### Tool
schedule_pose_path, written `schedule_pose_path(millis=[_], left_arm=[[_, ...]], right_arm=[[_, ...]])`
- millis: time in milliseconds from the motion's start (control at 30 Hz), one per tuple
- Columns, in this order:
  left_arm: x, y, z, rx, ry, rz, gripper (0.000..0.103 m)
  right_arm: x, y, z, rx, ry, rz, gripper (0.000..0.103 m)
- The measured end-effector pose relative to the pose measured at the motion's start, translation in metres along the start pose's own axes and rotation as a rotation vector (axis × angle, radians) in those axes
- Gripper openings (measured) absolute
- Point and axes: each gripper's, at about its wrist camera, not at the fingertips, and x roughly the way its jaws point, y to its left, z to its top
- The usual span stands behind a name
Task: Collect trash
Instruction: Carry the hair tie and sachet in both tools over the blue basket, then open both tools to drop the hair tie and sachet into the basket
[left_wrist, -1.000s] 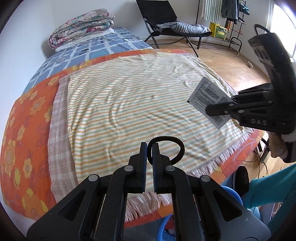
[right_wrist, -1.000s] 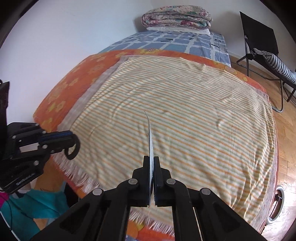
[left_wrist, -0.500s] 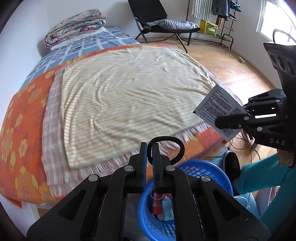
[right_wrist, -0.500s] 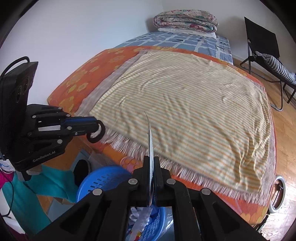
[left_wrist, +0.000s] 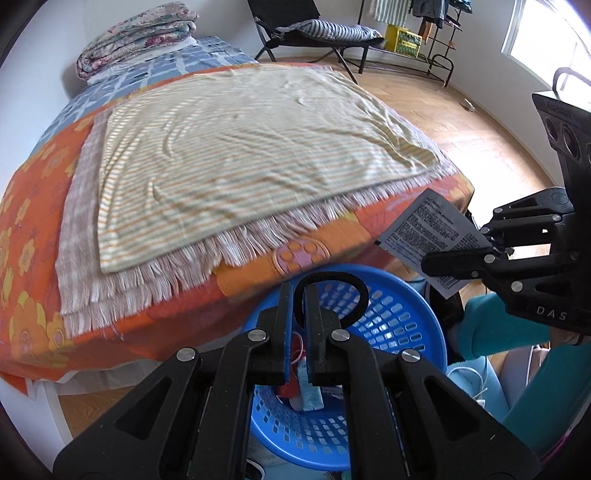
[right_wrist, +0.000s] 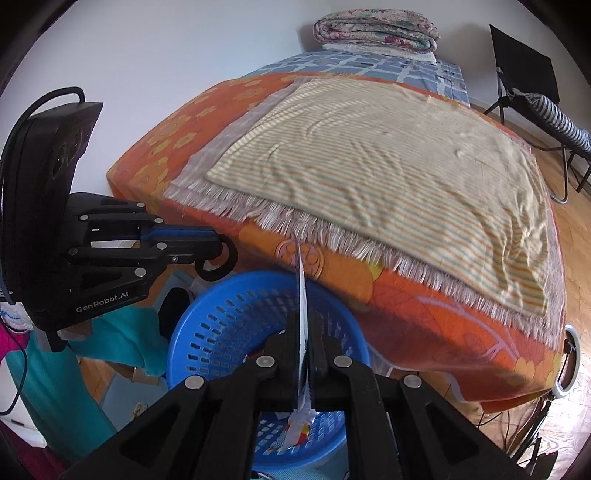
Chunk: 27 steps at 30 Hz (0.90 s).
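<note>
- Left wrist view: the left gripper (left_wrist: 298, 295) pinches a black loop (left_wrist: 334, 295) over the blue basket (left_wrist: 406, 325).
- The right gripper (right_wrist: 303, 325) clamps a printed paper wrapper (right_wrist: 301, 291) edge-on above that basket, beside the bed (right_wrist: 406, 295).

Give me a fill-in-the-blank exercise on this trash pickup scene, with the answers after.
1. The left tool is shut on a black ____.
2. The right tool pinches a printed paper packet above the ____ basket.
3. A striped cloth lies spread on the ____.
4. A folded quilt sits at the bed's ____ end.

Answers: ring; blue; bed; far
</note>
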Motion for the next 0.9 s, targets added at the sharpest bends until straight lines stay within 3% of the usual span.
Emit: schedule_pose_path(millis=[167, 333, 533, 600, 633, 667, 700, 767, 900], left_arm=[[0.007, -0.005, -0.011, -0.004, 0.028, -0.017, 0.003], [0.015, -0.007, -0.017, 0.001, 0.067, -0.03, 0.003], [0.022, -0.008, -0.022, 0.006, 0.1, -0.035, 0.003], [0.024, -0.009, -0.023, 0.004, 0.11, -0.036, 0.004], [0.025, -0.009, -0.023, 0.003, 0.114, -0.037, 0.006], [0.026, -0.009, -0.024, 0.003, 0.118, -0.037, 0.015], [0.026, -0.009, -0.024, 0.003, 0.119, -0.036, 0.034], [0.024, -0.009, -0.025, -0.001, 0.106, -0.03, 0.055], [0.023, -0.008, -0.024, -0.003, 0.096, -0.022, 0.055]], right_arm=[[0.006, 0.003, -0.013, 0.019, 0.022, 0.018, 0.002], [0.01, 0.002, -0.017, 0.029, 0.029, 0.025, 0.021], [0.013, 0.003, -0.018, 0.026, 0.035, 0.019, 0.027], [0.014, 0.002, -0.019, 0.026, 0.036, 0.014, 0.033], [0.014, 0.002, -0.019, 0.026, 0.035, 0.009, 0.04], [0.014, 0.002, -0.019, 0.025, 0.032, 0.003, 0.047], [0.013, 0.002, -0.018, 0.024, 0.03, -0.002, 0.049], [0.013, 0.002, -0.019, 0.021, 0.028, -0.012, 0.058], [0.013, 0.002, -0.019, 0.016, 0.026, -0.032, 0.072]])
